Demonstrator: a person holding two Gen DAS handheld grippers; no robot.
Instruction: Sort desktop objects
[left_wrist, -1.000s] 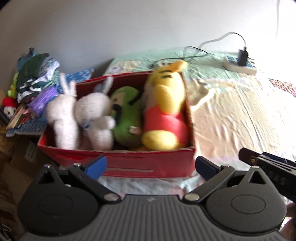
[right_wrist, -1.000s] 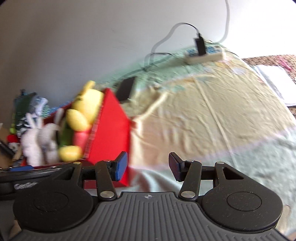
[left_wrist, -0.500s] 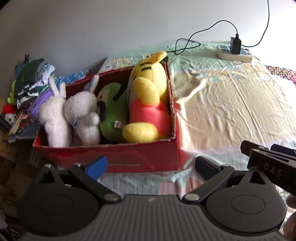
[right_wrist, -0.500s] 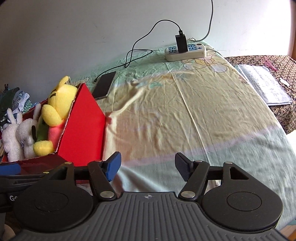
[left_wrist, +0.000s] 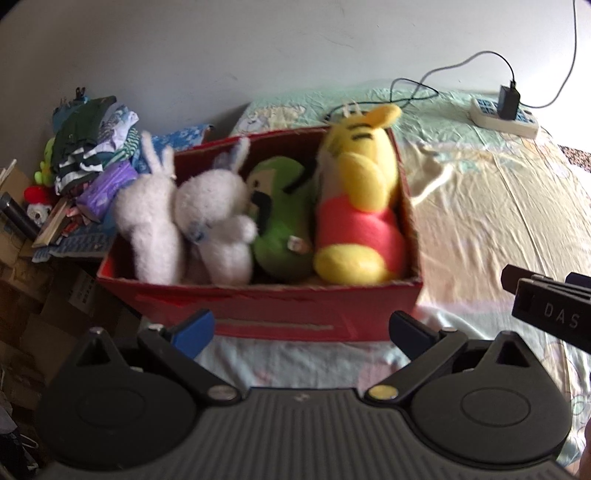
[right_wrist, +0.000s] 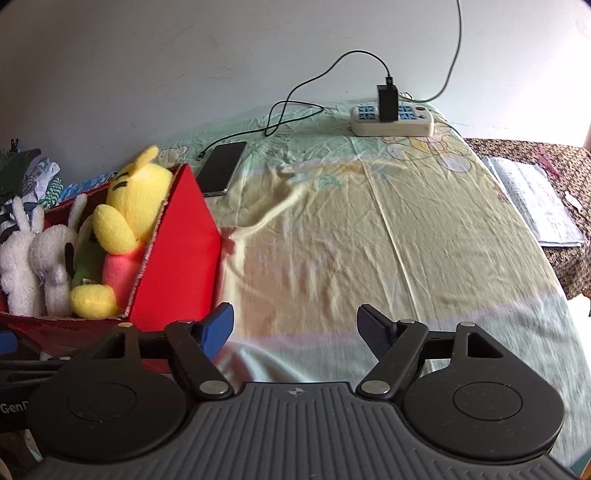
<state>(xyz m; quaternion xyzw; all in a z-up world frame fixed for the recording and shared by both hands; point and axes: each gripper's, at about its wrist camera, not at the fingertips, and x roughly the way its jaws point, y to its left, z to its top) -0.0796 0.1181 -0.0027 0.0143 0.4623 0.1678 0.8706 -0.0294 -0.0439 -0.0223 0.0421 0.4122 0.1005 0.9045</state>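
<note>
Left wrist view: the left tool sits low in the frame, level, its fingers spread wide with nothing between them, aimed at the near wall of the red box. The box fills the middle of the frame and rests on the bed. Inside it, from left to right, stand two white rabbit toys, a green plush toy and a yellow bear toy, packed side by side and touching. The green toy is largely hidden between its neighbours. A dark bar lettered "DAS" enters at the right edge, cut off by the frame.

Right wrist view: the right tool is held low and level over the bare sheet, its fingers also wide apart and empty. The box occupies the lower left of the frame, its near corner partly covered by the tool's left finger. Behind it lies a phone, screen up, cabled toward a power strip in the upper right. Papers lie at the right edge.

A pile of clothes at the left edge of the left wrist view is blurred.
</note>
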